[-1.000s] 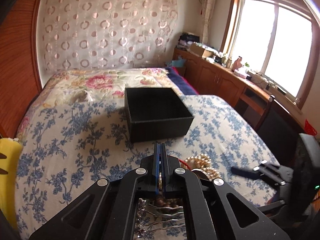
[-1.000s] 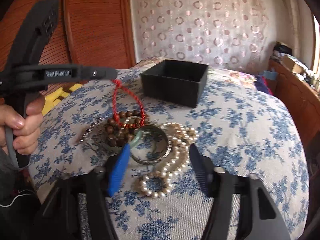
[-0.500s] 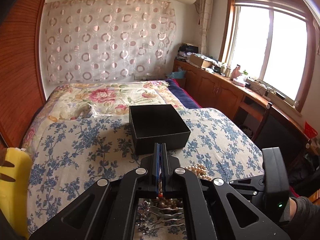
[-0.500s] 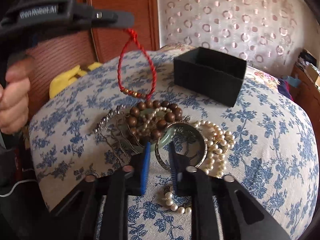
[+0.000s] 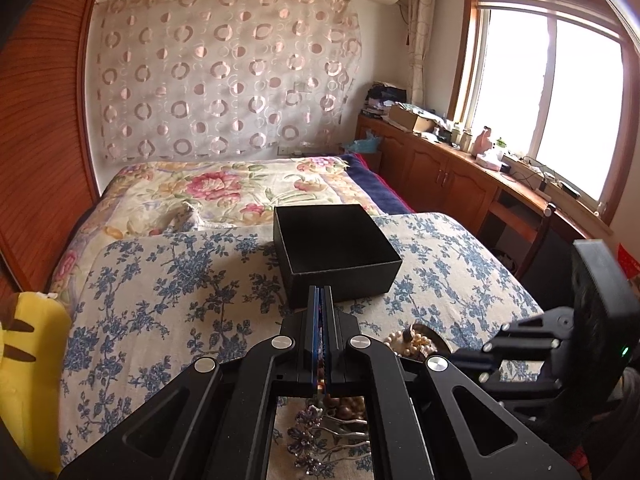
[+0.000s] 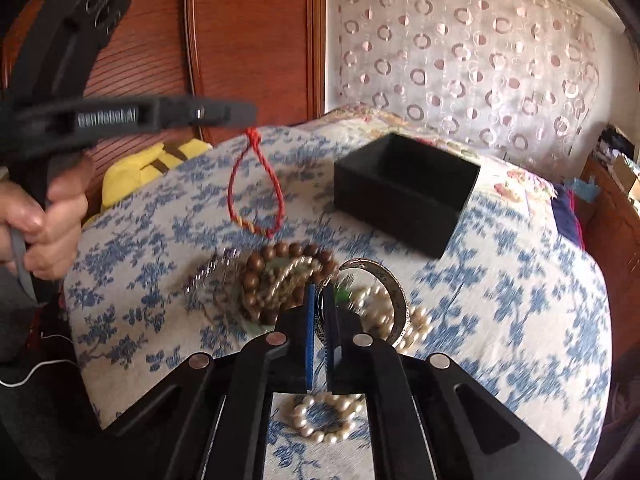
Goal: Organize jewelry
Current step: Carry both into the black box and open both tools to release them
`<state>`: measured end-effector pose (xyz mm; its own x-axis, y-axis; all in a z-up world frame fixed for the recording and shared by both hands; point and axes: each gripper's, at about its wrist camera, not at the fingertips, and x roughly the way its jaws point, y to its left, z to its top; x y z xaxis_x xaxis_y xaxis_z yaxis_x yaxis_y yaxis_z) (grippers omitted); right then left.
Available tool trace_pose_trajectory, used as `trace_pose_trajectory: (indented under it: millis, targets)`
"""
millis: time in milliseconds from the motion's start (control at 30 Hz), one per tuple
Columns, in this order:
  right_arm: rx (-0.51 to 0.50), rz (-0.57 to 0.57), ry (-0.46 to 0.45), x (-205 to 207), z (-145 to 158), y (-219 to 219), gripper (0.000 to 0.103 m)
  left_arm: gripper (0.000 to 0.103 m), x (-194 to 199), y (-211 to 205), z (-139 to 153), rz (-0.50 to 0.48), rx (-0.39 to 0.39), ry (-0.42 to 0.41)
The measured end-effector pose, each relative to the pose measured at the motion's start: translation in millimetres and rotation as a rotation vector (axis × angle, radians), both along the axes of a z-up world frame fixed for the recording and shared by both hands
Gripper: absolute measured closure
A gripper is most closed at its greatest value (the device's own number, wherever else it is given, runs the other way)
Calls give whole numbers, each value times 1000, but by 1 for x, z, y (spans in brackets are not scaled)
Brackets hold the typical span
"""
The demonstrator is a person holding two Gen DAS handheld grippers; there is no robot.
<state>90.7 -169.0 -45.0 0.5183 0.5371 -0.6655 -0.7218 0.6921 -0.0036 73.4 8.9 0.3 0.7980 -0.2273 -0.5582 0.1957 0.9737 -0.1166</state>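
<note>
On the left, the left gripper (image 6: 250, 114) is clenched on a red cord bracelet (image 6: 256, 192) dangling above the bedspread (image 6: 500, 300). Right of it, the right gripper (image 6: 320, 312) has just closed, pinching a silver bangle (image 6: 390, 292) amid the jewelry pile; the black box (image 6: 404, 190) sits beyond.

Right tongs (image 6: 319, 304) have just closed on the silver bangle (image 6: 394, 292).

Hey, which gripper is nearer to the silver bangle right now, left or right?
Right. The right gripper is clamped on the silver bangle at the jewelry pile. The left gripper hangs above and to the side, holding the red cord bracelet.
</note>
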Motion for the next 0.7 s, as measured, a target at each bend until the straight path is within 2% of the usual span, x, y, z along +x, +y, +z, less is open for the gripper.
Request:
trace_pose_trajectory:
  millis: [400, 533, 700]
  targets:
    - [-3, -6, -149, 57, 40, 15, 98, 103, 23, 3, 12, 10, 30, -30]
    - [-6, -16, -158, 85, 44, 20, 98, 103, 34, 8, 15, 23, 34, -32]
    - [-41, -27, -135, 114, 31, 33, 98, 103, 47, 11, 19, 33, 44, -32]
